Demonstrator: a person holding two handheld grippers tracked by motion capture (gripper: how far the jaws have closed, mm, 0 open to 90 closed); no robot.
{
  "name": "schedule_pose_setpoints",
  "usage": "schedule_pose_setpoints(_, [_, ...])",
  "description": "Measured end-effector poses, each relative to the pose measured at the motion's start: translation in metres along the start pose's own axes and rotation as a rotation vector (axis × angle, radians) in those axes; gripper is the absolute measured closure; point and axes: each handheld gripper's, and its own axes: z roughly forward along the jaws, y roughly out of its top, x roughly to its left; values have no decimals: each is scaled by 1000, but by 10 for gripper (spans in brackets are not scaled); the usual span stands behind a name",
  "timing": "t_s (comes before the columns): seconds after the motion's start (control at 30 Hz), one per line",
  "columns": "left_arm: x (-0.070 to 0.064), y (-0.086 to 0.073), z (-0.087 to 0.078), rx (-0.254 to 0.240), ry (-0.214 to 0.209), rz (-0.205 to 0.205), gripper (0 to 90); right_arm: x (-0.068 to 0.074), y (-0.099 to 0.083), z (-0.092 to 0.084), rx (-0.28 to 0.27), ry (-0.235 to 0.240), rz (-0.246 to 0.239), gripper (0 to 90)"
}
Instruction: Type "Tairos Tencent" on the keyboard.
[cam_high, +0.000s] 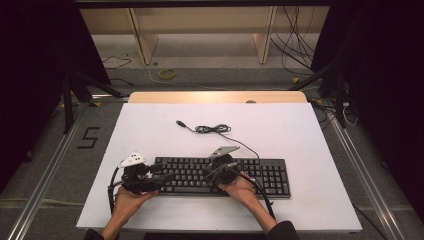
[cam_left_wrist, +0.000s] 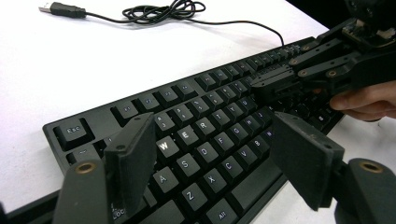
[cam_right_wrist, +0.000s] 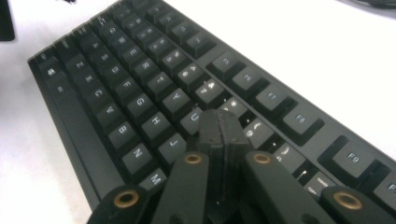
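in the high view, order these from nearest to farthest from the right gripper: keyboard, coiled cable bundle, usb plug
1. keyboard: directly under the right gripper, whose shut jaws point at the keys.
2. coiled cable bundle: beyond the keyboard, on the white table.
3. usb plug: farther still, to the left of the bundle.

Black keyboard (cam_high: 222, 176) (white-lettered keys) and black cable (cam_high: 212, 129) on a white table (cam_high: 300, 130).

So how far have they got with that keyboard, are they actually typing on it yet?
Both grippers are already at the keyboard. The right gripper, jaws shut, points its tip at the keys around U, I and J; whether it presses one I cannot tell. The left gripper hangs open over the letter keys at the keyboard's left end, holding nothing. The USB plug lies loose on the table, not connected.
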Motion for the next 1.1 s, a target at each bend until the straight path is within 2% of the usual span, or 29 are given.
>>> schedule_pose_setpoints(0.17, [1,0,-1,0,7,1,314,3,0,0,-3,-17,-13,900])
schedule_pose_setpoints(0.23, [1,0,-1,1,8,3,314,1,0,-1,-6,-1,15,900])
schedule_pose_setpoints(0.33, [2,0,-1,5,10,6,313,0,1,-5,-21,-1,26,894])
schedule_pose_setpoints(0.5, [1,0,1,5,8,4,314,-3,2,-13,-69,20,45,847])
schedule_pose_setpoints(0.87, [1,2,3,6,4,13,325,-3,1,-22,-94,36,44,738])
schedule_pose_setpoints(0.9, [0,3,4,4,2,10,335,-3,1,-24,-91,39,44,706])
schedule_pose_setpoints(1.1, [-1,5,6,6,-5,17,376,-3,-2,-28,-103,50,44,651])
